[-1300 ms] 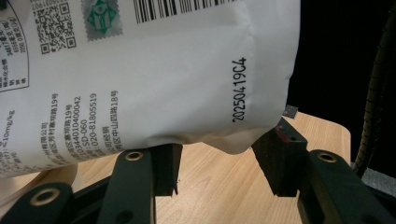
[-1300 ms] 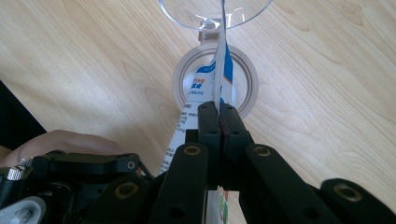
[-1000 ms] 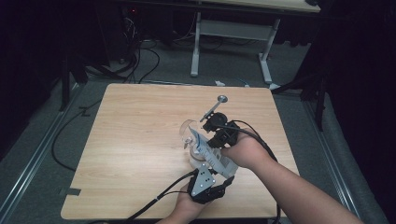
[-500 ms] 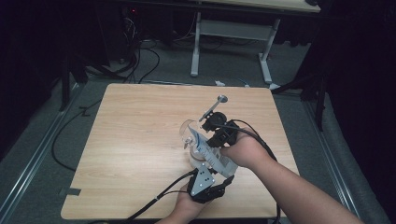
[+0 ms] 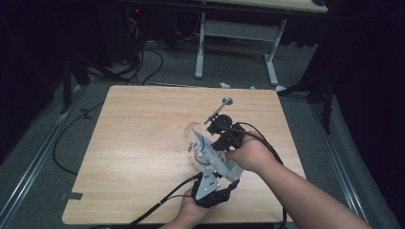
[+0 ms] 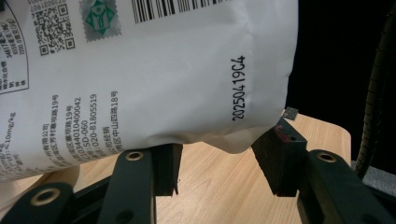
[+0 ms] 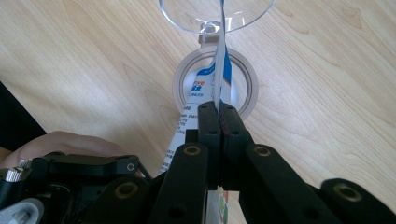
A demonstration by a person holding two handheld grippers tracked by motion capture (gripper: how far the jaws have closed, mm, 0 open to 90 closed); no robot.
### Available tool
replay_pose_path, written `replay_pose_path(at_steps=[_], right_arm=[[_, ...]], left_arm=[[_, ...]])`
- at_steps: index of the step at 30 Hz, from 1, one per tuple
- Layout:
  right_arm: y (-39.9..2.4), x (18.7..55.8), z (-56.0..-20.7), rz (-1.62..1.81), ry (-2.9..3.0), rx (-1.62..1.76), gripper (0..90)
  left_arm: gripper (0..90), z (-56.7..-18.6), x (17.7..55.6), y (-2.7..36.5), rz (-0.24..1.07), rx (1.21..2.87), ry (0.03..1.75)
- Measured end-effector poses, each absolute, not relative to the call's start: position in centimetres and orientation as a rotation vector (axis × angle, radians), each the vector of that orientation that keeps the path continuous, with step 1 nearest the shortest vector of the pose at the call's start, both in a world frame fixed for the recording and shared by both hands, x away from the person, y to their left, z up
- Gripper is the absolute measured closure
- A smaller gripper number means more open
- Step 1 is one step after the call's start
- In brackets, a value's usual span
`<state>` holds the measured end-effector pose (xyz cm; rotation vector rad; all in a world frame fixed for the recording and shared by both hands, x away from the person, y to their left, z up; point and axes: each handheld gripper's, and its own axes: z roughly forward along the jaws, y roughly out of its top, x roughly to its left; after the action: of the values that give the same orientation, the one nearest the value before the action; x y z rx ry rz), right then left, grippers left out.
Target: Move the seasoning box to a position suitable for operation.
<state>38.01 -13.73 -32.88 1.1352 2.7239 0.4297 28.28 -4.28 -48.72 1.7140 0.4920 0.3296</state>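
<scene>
A white printed pouch point(image 5: 217, 160) hangs tilted over a clear stemmed glass point(image 5: 193, 136) that stands near the middle of the wooden table point(image 5: 138, 143). My right gripper point(image 5: 212, 143) is shut on the pouch's thin edge. In the right gripper view the black jaws point(image 7: 218, 109) pinch the pouch point(image 7: 198, 91), with the glass point(image 7: 243, 16) straight ahead. My left gripper point(image 5: 223, 175) sits below the pouch near the front edge. In the left gripper view its jaws point(image 6: 217, 154) stand apart under the pouch's lower corner point(image 6: 187, 93).
A small metal spoon-like utensil point(image 5: 219, 107) lies just behind the right gripper. Black cables trail from both grippers across the table's front. Another table's white legs point(image 5: 200, 47) and floor cables point(image 5: 143, 62) lie beyond the far edge.
</scene>
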Motion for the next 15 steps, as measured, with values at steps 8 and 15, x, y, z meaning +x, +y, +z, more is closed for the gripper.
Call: replay_pose_path(at_steps=[8,15], right_arm=[[-13.70,38.08,-33.01,0.433,2.730,1.129,89.6],[-13.75,37.98,-32.91,0.437,2.724,1.120,89.6]], left_arm=[[54.3,-48.80,28.24,-4.27,0.331,1.715,0.493],[54.3,-48.78,28.23,-4.30,0.329,1.708,0.494]])
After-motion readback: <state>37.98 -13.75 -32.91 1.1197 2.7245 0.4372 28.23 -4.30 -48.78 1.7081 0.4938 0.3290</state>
